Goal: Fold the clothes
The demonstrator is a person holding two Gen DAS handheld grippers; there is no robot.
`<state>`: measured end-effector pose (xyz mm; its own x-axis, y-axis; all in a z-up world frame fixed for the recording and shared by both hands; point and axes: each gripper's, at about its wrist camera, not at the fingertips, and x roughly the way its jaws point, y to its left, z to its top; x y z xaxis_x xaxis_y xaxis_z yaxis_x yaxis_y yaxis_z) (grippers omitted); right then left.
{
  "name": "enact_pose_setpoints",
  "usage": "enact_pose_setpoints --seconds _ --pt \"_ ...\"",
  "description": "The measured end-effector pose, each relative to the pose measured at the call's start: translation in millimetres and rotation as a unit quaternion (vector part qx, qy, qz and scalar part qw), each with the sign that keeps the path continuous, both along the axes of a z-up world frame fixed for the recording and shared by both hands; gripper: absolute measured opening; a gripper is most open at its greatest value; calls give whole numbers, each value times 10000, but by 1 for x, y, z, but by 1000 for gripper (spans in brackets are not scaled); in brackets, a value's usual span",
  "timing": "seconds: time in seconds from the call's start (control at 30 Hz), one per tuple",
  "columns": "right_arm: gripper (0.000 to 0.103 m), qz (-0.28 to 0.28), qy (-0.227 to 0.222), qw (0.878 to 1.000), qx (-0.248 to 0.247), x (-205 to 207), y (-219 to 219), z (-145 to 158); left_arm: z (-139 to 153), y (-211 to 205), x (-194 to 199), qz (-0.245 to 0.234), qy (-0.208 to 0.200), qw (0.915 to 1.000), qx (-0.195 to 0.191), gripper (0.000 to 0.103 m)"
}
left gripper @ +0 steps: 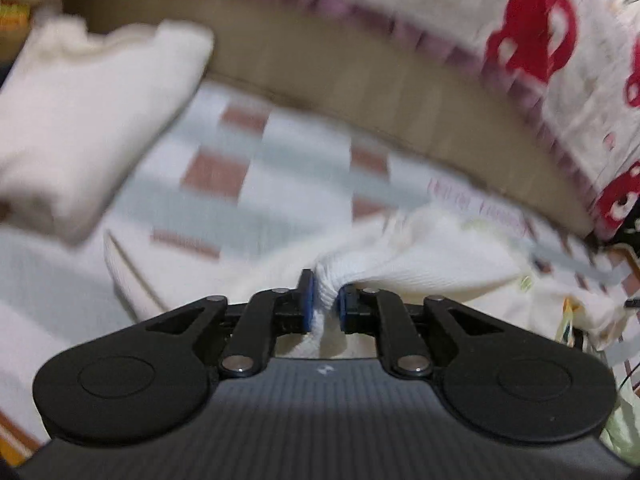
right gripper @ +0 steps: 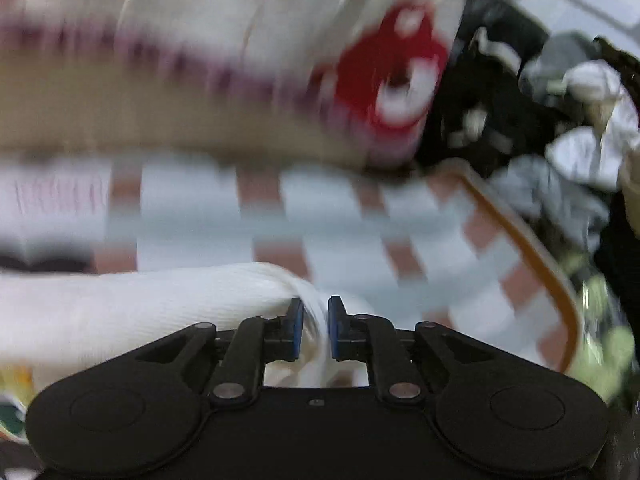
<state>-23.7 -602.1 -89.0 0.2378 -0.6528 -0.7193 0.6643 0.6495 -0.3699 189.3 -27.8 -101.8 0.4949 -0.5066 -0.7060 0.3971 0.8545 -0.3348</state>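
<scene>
— Cloth first: what is your left side gripping?

— My left gripper (left gripper: 323, 300) is pinching a bunched edge of the white ribbed garment (left gripper: 420, 256) between its blue pads (left gripper: 307, 300). The garment is trailing off to the right over the checked sheet (left gripper: 280, 168). A folded cream garment (left gripper: 88, 120) is lying well apart at the upper left, and a red-printed blanket (left gripper: 540, 48) is draping over a tan board (left gripper: 360, 84) behind.

— And the right view?

— My right gripper (right gripper: 315, 328) is clamping another bunch of the same white ribbed garment (right gripper: 140, 300), which is stretching away to the left above the checked sheet (right gripper: 360, 220). A pile of dark and grey clothes (right gripper: 540, 140) is sitting at the far right. Everything beyond my fingers is blurring.
</scene>
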Motion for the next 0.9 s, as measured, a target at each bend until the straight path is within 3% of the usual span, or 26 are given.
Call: enact_pose_setpoints --seconds 0.1,0.2,0.27,0.33,0.4,0.5,0.57,0.63,0.7,0.77,0.8,0.83,0.87,0.9 --pt "24 450 -273 9976 443 0 27 -19 0 -2 1 65 -96 9996 240 16" --pt "35 981 -841 9878 869 15 42 -9 3 2 5 5 -87 9999 50 17" --pt "49 1398 -1233 9763 1103 31 55 7 4 4 6 -198 -116 9996 -172 14" --pt "55 1924 -1543 9567 1547 48 71 22 6 3 3 -613 -44 9964 -580 13" --pt "56 2397 -1808 9276 2222 66 90 31 10 -6 -4 -1131 -50 9905 -786 13" --pt "60 3003 -2059 8743 3209 96 124 37 8 -27 -19 -1606 -83 9859 -472 13" --pt "61 3284 -2009 8546 3484 117 148 34 2 -41 -26 -1830 -18 9829 -184 13" --pt "63 3600 -1781 8460 3507 142 177 26 -3 -51 -32 -2047 30 9788 -5 13" --pt "66 3796 -1533 8498 3320 162 199 11 -5 -56 -38 -2237 32 9746 57 13" --pt "80 3910 -1248 8587 3070 185 218 -7 -1 -51 -38 -2171 -53 9761 -28 13" --pt "78 3938 -935 8694 2833 197 227 -21 1 -48 -37 -2104 -107 9775 -90 13" --pt "55 4012 -685 8773 2545 204 236 -30 4 -45 -36 -2036 -161 9788 -151 13" --pt "13 4159 -687 8755 2363 204 242 -30 6 -41 -35 -1969 -215 9800 -213 14" --pt "0 4329 -772 8702 2224 203 247 -29 9 -38 -34 -1901 -269 9810 -274 16"
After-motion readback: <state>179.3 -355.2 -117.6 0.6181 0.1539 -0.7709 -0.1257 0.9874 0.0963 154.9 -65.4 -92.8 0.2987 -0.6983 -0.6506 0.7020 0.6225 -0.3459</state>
